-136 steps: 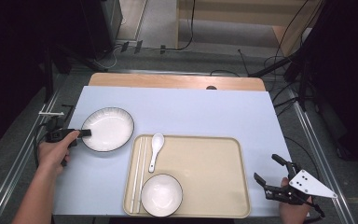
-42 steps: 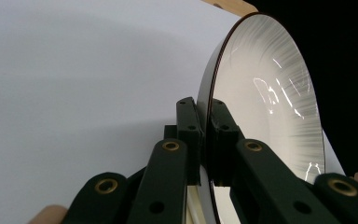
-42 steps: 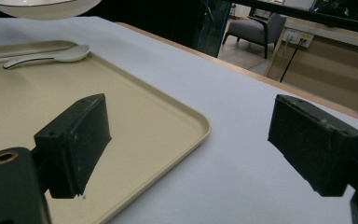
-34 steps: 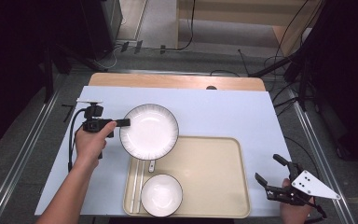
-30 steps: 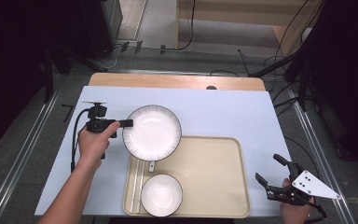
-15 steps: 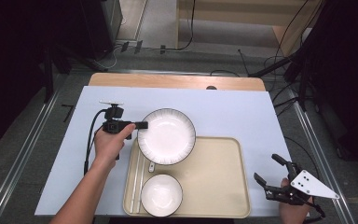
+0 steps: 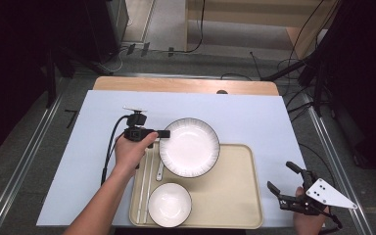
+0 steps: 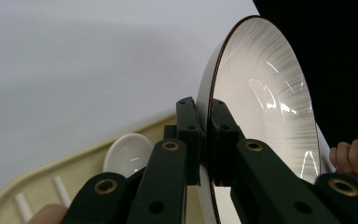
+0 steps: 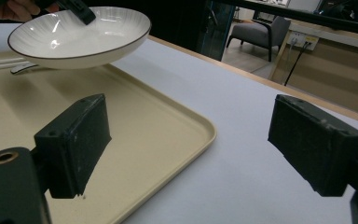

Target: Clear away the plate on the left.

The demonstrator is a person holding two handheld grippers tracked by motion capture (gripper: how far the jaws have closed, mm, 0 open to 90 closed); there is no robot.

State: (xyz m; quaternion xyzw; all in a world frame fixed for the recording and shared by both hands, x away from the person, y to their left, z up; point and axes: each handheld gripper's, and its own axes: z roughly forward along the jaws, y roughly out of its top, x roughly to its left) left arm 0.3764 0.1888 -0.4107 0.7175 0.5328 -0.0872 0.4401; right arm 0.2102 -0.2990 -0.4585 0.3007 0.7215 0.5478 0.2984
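A white ribbed plate with a dark rim (image 7: 190,147) hangs over the back left part of the beige tray (image 7: 230,196). My left gripper (image 7: 162,133) is shut on the plate's left rim. In the left gripper view the two jaws (image 8: 204,135) pinch the rim of the plate (image 8: 261,102). The right gripper view shows the plate (image 9: 79,32) lifted just above the tray (image 9: 144,130). My right gripper (image 7: 279,177) rests by the tray's right edge, held open with nothing between its jaws (image 9: 191,135).
A small white bowl (image 7: 169,204) sits at the tray's front left. A white spoon (image 7: 160,171) and chopsticks (image 7: 144,188) lie along the tray's left side, partly under the plate. The light blue table cover (image 7: 254,117) extends behind and to the left.
My left hand has carried the plate to the right, from over the bare table to over the tray. The right gripper has stayed where it was.
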